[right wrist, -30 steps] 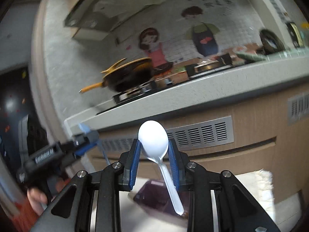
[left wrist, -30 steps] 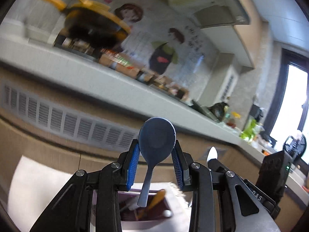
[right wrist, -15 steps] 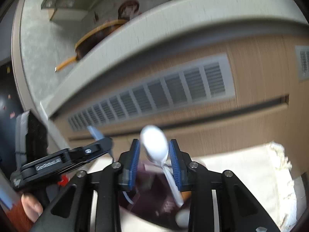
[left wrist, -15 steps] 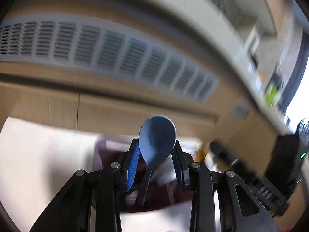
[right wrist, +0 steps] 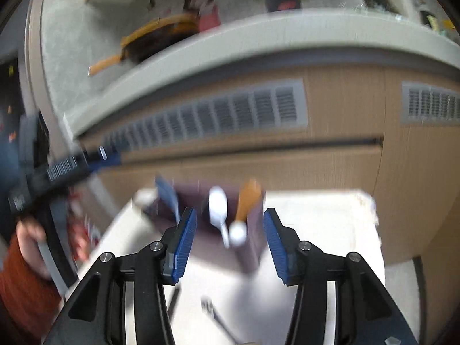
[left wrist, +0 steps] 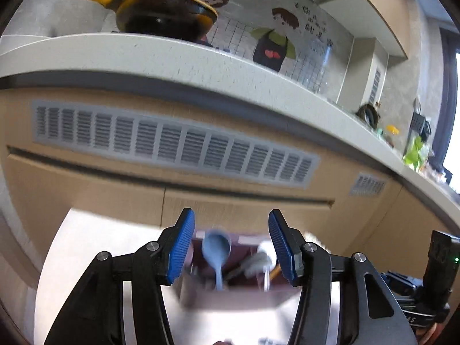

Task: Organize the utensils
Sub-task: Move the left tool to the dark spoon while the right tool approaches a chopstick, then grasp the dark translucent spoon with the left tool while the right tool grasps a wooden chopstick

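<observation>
My left gripper (left wrist: pixel 233 247) hovers over a dark purple utensil holder (left wrist: pixel 227 296), its jaws opening wide. A blue-grey spoon (left wrist: pixel 216 251) stands bowl-up in the holder, free of both pads. In the right wrist view my right gripper (right wrist: pixel 230 244) is also opening above the holder (right wrist: pixel 250 247). A white spoon (right wrist: pixel 218 205) stands loose in it, next to an orange-brown utensil (right wrist: pixel 248 198) and the blue-grey spoon (right wrist: pixel 166 192). The picture is blurred. My left gripper (right wrist: pixel 66 166) shows at the left edge, held by a hand (right wrist: pixel 28 230).
The holder stands on a white cloth-covered table (right wrist: pixel 330 244). Dark utensils (right wrist: pixel 215 316) lie on the cloth below my right gripper. Behind is a wooden cabinet front with a grey vent (left wrist: pixel 172 143), and a counter above bears a yellow-handled pan (left wrist: pixel 164 14).
Both grippers sank toward the holder and opened. The blue-grey spoon left the left jaws and the white spoon left the right jaws; both now stand in the holder.
</observation>
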Demonstrator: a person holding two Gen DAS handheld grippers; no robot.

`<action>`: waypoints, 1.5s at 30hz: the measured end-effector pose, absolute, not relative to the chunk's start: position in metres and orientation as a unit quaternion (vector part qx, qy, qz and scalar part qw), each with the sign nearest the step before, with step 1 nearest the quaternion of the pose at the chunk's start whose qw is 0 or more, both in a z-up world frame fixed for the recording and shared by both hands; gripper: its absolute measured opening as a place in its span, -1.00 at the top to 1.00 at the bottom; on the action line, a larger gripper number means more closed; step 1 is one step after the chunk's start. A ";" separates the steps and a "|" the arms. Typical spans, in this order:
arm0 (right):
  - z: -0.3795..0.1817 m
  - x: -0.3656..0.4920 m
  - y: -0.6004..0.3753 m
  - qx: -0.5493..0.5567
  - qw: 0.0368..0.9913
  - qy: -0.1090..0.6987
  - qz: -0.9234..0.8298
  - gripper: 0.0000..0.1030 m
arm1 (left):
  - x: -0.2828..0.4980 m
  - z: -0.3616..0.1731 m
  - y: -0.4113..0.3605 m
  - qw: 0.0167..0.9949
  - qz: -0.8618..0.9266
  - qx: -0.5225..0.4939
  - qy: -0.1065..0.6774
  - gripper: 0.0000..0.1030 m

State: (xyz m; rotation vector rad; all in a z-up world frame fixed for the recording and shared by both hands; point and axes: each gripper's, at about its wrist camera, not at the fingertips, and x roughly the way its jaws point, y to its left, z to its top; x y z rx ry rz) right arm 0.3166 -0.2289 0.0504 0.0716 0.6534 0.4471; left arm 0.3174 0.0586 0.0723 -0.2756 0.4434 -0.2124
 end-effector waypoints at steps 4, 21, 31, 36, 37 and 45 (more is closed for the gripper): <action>0.021 0.289 -0.226 -0.046 0.915 0.353 0.191 0.10 | 0.295 0.036 0.050 0.941 -0.101 -0.110 0.304 -0.06; -0.036 0.213 -0.204 -0.136 0.855 0.443 0.233 0.21 | 0.242 -0.046 0.006 0.871 -0.199 -0.100 0.437 -0.06; -0.028 0.194 -0.204 -0.154 0.859 0.439 0.215 0.20 | 0.307 -0.074 -0.024 0.819 -0.270 -0.085 0.499 -0.04; -0.024 0.184 -0.204 -0.141 0.843 0.445 0.268 0.20 | 0.286 -0.075 0.015 0.827 -0.242 -0.100 0.498 -0.04; -0.025 0.185 -0.200 -0.144 0.839 0.444 0.280 0.20 | 0.276 -0.076 0.027 0.829 -0.235 -0.108 0.497 -0.03; -0.052 0.223 -0.149 -0.146 0.802 0.484 0.317 0.50 | 0.216 -0.078 0.099 0.837 -0.163 -0.163 0.497 -0.03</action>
